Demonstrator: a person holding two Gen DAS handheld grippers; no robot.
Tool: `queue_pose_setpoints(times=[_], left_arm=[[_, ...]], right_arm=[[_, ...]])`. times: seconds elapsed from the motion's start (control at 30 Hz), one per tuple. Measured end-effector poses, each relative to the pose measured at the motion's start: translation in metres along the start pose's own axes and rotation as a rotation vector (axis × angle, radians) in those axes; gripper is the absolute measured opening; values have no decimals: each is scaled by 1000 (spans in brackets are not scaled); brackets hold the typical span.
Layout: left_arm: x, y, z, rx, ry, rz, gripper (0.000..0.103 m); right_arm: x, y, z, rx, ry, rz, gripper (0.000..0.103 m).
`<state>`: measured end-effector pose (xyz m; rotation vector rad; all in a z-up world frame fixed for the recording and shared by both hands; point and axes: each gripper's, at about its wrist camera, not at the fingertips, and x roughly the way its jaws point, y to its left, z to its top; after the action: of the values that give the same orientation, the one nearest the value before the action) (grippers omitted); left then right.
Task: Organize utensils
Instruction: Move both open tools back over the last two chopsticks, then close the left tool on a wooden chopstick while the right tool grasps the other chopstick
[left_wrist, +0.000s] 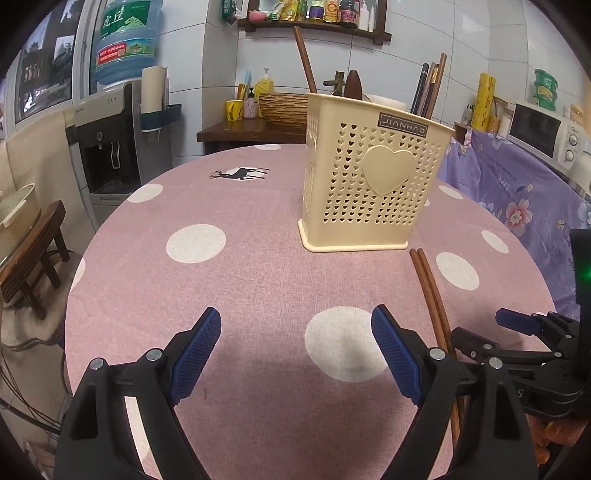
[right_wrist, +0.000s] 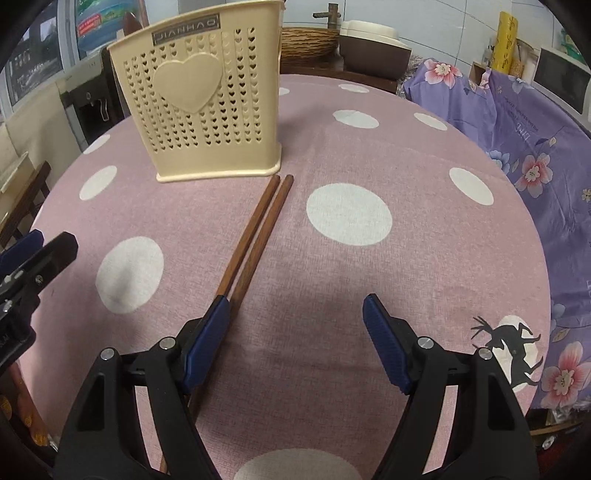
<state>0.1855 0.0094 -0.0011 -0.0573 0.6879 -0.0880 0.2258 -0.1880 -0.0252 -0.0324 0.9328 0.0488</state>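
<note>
A pair of brown wooden chopsticks (right_wrist: 258, 236) lies side by side on the pink dotted tablecloth (right_wrist: 369, 295), its far ends just short of a cream perforated utensil holder (right_wrist: 199, 99) with a heart on its front. My right gripper (right_wrist: 295, 306) is open low over the table. Its left finger (right_wrist: 207, 332) covers the near part of the chopsticks, and nothing is between the pads. My left gripper (left_wrist: 297, 321) is open over bare cloth, left of the chopsticks (left_wrist: 432, 295). The holder (left_wrist: 373, 177) contains several dark wooden utensils (left_wrist: 428, 88). The right gripper (left_wrist: 487, 328) shows at the right edge.
The round table ends close on the left, where a wooden stool (left_wrist: 33, 258) and a water dispenser (left_wrist: 110, 147) stand. A purple floral cloth (right_wrist: 517, 129) covers a counter on the right, with a microwave (left_wrist: 543, 133). A woven basket (left_wrist: 284, 107) sits behind the holder.
</note>
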Motion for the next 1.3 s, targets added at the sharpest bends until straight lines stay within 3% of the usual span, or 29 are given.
queue_pose_setpoints(times=[0.27,0.33,0.4,0.47,0.57,0.8,0.87,0.97,1.1,1.13,1.2,1.23,1.3], left_arm=[[2,-2,-5,-11,16,-7,83],[1,-2,-6,-11,18,-8,83],[0,-2,-6,-14,19,-5,83],[1,-3,-6,-21,21,-7,83],[1,-7,-5,-16,25,-15,83],[3,-17,-6,9,44,-33,83],[3,-17,-6,11,45,-35,83],[6,-21,-5,8,56,-51,83],[12,-33,-3,20,80,-96,83],[14,-37,-2,26,87,-107,83],[18,-45,0,39,102,-135,83],[20,-50,2,49,111,-146,81],[25,-62,4,77,129,-166,75]], right_arm=[[3,11,-1,-31,22,-13,73],[3,7,-2,-22,27,8,68],[2,4,-2,-10,30,16,54],[1,6,-1,-16,27,24,32],[1,11,1,-34,25,42,18],[-3,-16,0,8,44,112,10],[-6,-34,0,47,45,144,10],[-5,-56,-2,65,46,79,9],[-4,-83,-4,185,47,160,9],[-5,-86,-3,205,40,156,14],[-6,-90,-2,228,27,144,40],[-7,-92,-2,242,16,137,59],[-11,-93,-2,250,-9,119,60]])
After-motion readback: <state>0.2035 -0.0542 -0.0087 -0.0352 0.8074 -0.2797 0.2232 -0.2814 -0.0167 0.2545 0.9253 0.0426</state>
